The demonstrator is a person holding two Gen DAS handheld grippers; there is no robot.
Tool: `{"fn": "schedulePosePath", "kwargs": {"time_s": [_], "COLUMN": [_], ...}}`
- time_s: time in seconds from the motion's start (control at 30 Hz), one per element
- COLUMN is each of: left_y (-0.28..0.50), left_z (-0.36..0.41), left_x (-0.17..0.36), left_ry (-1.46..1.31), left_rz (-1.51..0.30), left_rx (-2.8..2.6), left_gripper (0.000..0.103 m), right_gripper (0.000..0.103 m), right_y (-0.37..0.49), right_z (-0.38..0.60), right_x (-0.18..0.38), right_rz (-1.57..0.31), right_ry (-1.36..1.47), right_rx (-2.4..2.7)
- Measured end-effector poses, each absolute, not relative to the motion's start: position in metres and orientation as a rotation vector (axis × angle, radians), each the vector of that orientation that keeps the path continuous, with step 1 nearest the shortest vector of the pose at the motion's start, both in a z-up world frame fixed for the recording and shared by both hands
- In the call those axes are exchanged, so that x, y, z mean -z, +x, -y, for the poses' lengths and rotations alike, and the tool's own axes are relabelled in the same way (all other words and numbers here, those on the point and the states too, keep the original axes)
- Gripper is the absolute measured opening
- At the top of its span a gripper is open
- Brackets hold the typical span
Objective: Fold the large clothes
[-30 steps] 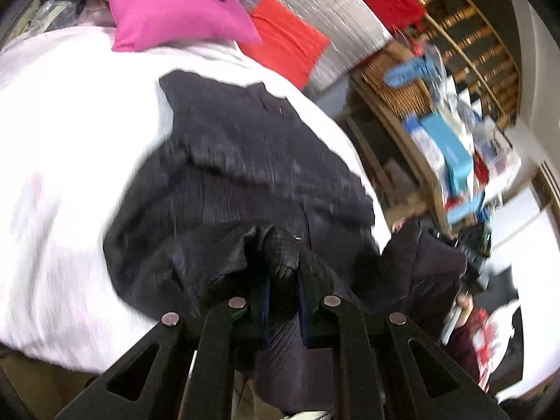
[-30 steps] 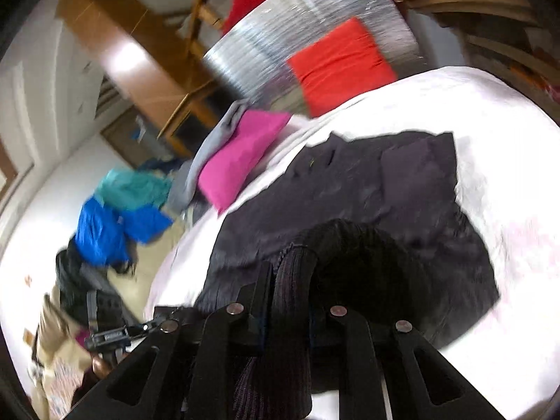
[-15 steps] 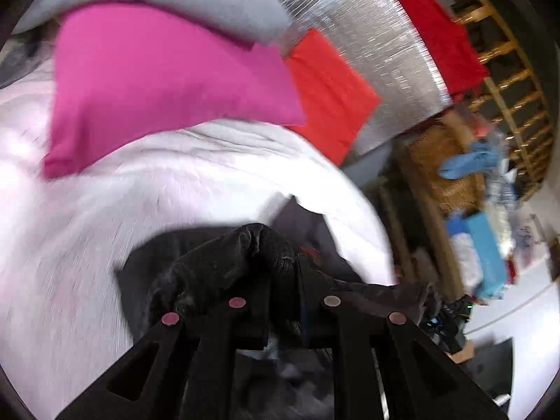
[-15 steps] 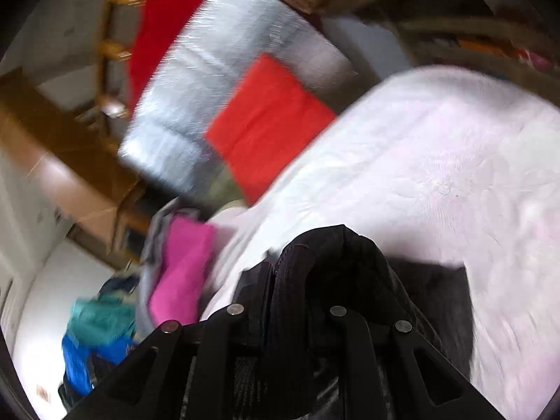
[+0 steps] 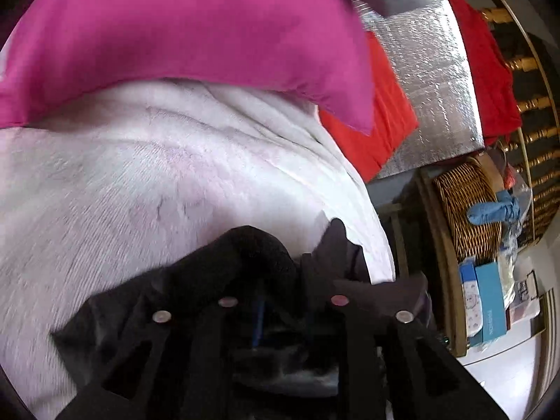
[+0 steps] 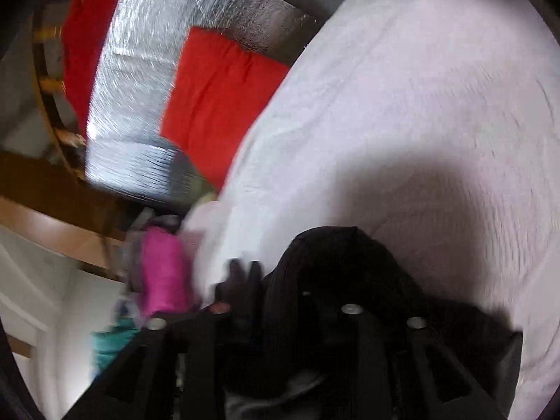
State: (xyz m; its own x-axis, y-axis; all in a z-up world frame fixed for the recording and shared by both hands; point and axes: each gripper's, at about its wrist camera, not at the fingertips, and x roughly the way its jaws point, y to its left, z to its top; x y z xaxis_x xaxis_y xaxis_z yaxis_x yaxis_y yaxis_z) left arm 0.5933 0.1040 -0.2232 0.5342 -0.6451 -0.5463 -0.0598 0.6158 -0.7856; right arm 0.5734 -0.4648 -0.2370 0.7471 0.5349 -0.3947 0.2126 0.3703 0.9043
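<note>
Black ribbed fabric, the dark garment (image 5: 252,255), lies bunched on the white bedcover (image 5: 140,182) right in front of both grippers, with a fold of it humped up between each pair of fingers. Seen from the left wrist, the left gripper (image 5: 280,280) has its jaws parted a little: they have just been opening, and the hump of cloth sits in the narrow gap between them, though motion blur and the darkness of cloth and fingers hide whether the pads press on it. A thinner, greyer flap of the same garment sticks up just to the right of that hump, at the edge of the bedcover. Beyond it a large pink pillow (image 5: 196,35) rests on the bedcover, with a red cushion (image 5: 385,112) behind its corner and a silver quilted panel (image 5: 430,80) behind that; a wicker basket (image 5: 465,210) stands on a shelf off to the right. In the right wrist view the right gripper (image 6: 283,290) has also just been opening and stands wider, about half apart, with a rounded mound of the black fabric between its fingers; the cloth looks slack there rather than pinched, but the picture is too blurred and dark to be sure.
</note>
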Motion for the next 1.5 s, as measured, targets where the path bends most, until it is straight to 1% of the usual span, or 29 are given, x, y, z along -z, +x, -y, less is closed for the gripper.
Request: {"fn": "schedulePosePath", "kwargs": {"time_s": [0.03,0.07,0.1,0.13,0.23,0.33,0.47,0.53,0.63,0.73,0.9,1.03,1.13,1.2,1.23,1.27,1.3,1.33,1.37,1.4,1.47,1.5], "left_y": [0.584,0.578,0.562,0.549,0.501,0.452,0.399,0.385,0.386,0.396,0.425,0.461,0.473,0.476,0.478,0.48,0.483,0.484,0.485,0.486,0.489,0.491], "left_z": [-0.104,-0.107,-0.109,-0.11,-0.106,-0.101,-0.099,-0.111,-0.125,-0.139,-0.145,-0.131,-0.116,-0.105,-0.101,-0.099,-0.097,-0.097,-0.097,-0.098,-0.1,-0.101], "left_x": [0.215,0.208,0.195,0.184,0.154,0.14,0.14,0.151,0.17,0.188,0.19,0.207,0.211,0.208,0.204,0.201,0.199,0.197,0.195,0.193,0.191,0.193], "left_ry": [-0.839,-0.823,-0.798,-0.776,-0.702,-0.623,-0.505,-0.467,-0.497,-0.497,-0.522,-0.58,-0.62,-0.579,-0.545,-0.525,-0.51,-0.511,-0.517,-0.527,-0.553,-0.561], "left_rz": [-0.944,-0.921,-0.885,-0.857,-0.8,-0.8,-0.738,-0.771,-0.828,-0.884,-0.864,-0.96,-0.985,-0.978,-0.956,-0.946,-0.94,-0.937,-0.929,-0.914,-0.891,-0.883], "left_rx": [0.392,0.371,0.334,0.308,0.266,0.203,0.136,0.07,0.005,-0.073,-0.084,-0.006,0.087,0.104,0.111,0.115,0.111,0.104,0.103,0.099,0.072,0.04], "left_gripper": [0.04,0.048,0.067,0.074,0.074,0.075,0.078,0.078,0.078,0.078,0.078,0.078,0.078,0.078,0.077,0.072,0.055,0.047,0.044,0.039,0.037,0.038], "right_gripper": [0.074,0.086,0.088,0.088,0.088,0.088,0.088,0.088,0.088,0.088,0.088,0.088,0.088,0.088,0.083,0.069,0.058,0.036,0.029,0.028,0.028,0.028], "right_y": [0.569,0.559,0.551,0.545,0.517,0.484,0.442,0.418,0.391,0.382,0.412,0.442,0.461,0.466,0.47,0.474,0.476,0.475,0.47,0.465,0.452,0.452], "right_z": [0.466,0.469,0.47,0.47,0.467,0.457,0.441,0.44,0.441,0.45,0.475,0.48,0.472,0.46,0.451,0.441,0.434,0.432,0.434,0.438,0.445,0.444], "right_x": [0.23,0.217,0.205,0.199,0.182,0.167,0.148,0.139,0.134,0.146,0.185,0.215,0.242,0.248,0.241,0.233,0.224,0.213,0.201,0.192,0.173,0.171], "right_rz": [-0.721,-0.696,-0.684,-0.681,-0.679,-0.686,-0.726,-0.755,-0.756,-0.76,-0.805,-0.849,-0.936,-0.928,-0.925,-0.941,-0.939,-0.918,-0.881,-0.844,-0.746,-0.729], "right_ry": [1.202,1.177,1.15,1.142,1.16,1.107,1.024,0.927,0.849,0.824,0.804,0.817,0.871,0.871,0.784,0.7,0.64,0.606,0.611,0.63,0.642,0.604], "right_rx": [-0.23,-0.197,-0.174,-0.186,-0.203,-0.155,-0.085,-0.017,0.031,0.076,0.098,-0.012,-0.112,-0.172,-0.147,-0.133,-0.125,-0.116,-0.117,-0.112,-0.096,-0.085]}}
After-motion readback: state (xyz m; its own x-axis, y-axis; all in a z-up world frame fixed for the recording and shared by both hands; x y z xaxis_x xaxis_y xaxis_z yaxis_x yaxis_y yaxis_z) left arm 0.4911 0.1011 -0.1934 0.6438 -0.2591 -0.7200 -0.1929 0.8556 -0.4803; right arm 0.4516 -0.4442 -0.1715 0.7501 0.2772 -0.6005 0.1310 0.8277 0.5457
